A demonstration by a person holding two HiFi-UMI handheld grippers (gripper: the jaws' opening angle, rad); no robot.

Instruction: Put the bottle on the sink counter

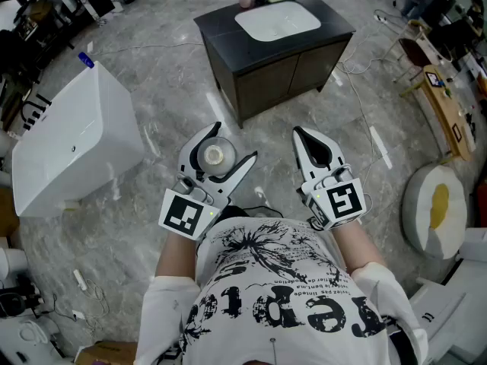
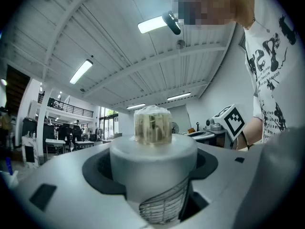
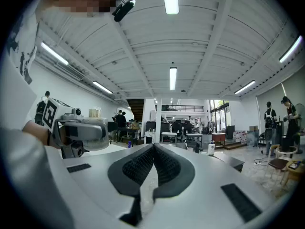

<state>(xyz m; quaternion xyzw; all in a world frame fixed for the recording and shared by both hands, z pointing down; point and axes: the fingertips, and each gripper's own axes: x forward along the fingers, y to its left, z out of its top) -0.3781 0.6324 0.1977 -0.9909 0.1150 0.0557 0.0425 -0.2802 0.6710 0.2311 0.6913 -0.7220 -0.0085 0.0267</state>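
- the left gripper (image 1: 232,144) is clamped on the bottle (image 1: 214,156), its jaws spread wide round the pale body. the bottle stands upright between them with its cap (image 2: 152,125) on top.
- the right gripper (image 1: 299,133) is just beside it, jaws pressed together with nothing between them. i'd say it has no part in this step and should stay off to that side.
- the sink counter (image 1: 228,29) stands well ahead of both grippers, across open floor (image 1: 175,82). to my eye this is the carry, and the placing is not yet begun.
- to do it well, i'd hold the bottle as level as it is now. the grip sits low on the body, so a tilt could let the top swing.
- a loose cable (image 1: 358,74) lies on the floor ahead of the right gripper, near the counter's corner. i'd walk in on the left gripper's line instead.
- the basin (image 1: 278,21) fills the middle of the top, and a cup (image 1: 245,0) and some small bottles crowd the far edge.
- the bare dark strip on the near left of the basin looks like the best landing spot, straight ahead of the left gripper.
- i'd bring the base down flat on that strip and open the jaws only once it rests there.
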